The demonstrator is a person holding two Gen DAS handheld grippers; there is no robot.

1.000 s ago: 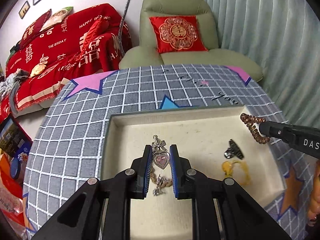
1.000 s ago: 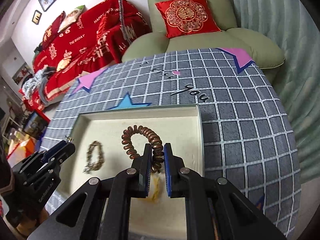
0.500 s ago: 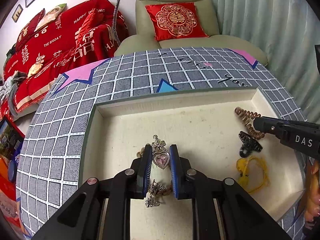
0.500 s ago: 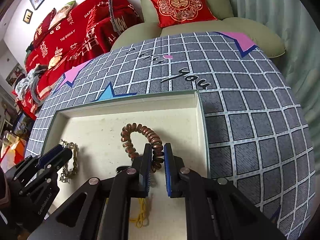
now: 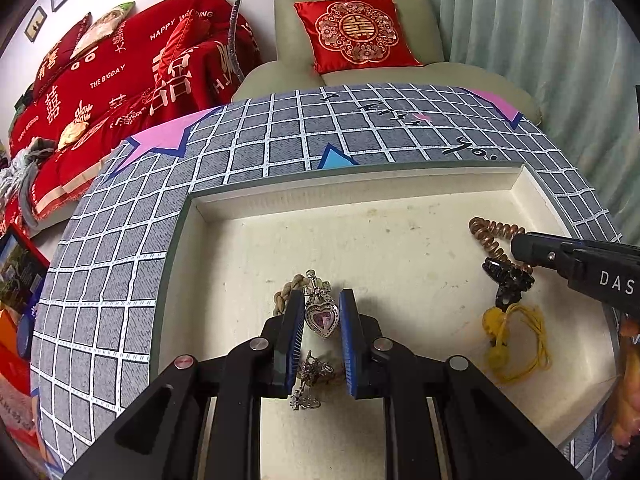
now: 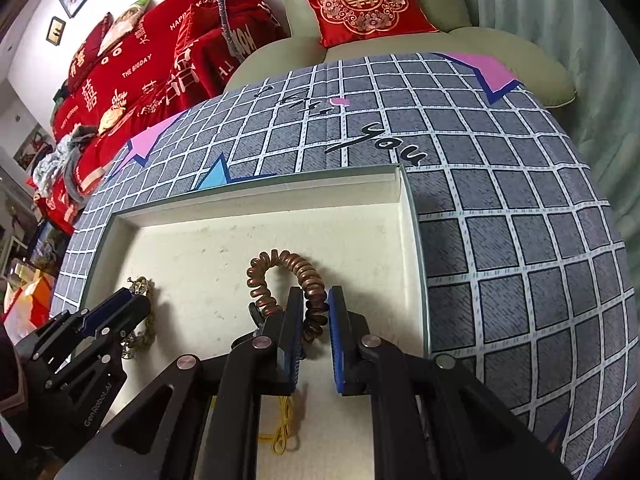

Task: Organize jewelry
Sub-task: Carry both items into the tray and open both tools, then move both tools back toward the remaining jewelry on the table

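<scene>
Left wrist view: the left gripper (image 5: pixel 320 332) holds a silver pendant (image 5: pixel 321 317) between its blue pads, jaws narrow. The pendant has a pink heart stone in a jewelled frame with a small bow on top. It hangs over the cream floor of the tray (image 5: pixel 360 184). Behind and below the jaws lies a beige braided bracelet (image 5: pixel 285 295), with a silver charm cluster (image 5: pixel 308 384) showing lower in the gap. To the right of the jaws, near the tray's right side, a copper coil tie (image 5: pixel 489 234) is held by the right gripper (image 5: pixel 520 250). Just below its tip sit a black clip (image 5: pixel 509 278) and a yellow elastic (image 5: pixel 516 342).

Right wrist view: the right gripper (image 6: pixel 313 320) pinches one side of the coil tie (image 6: pixel 286 270), jaws narrow. The coil arches up ahead of the fingertips, shiny brown spiral, its loop resting on the tray (image 6: pixel 408 216) floor near the right wall. To the left, the left gripper (image 6: pixel 132 304) is low over the bracelet (image 6: pixel 146 326). The yellow elastic (image 6: pixel 282 428) shows under the jaws.
</scene>
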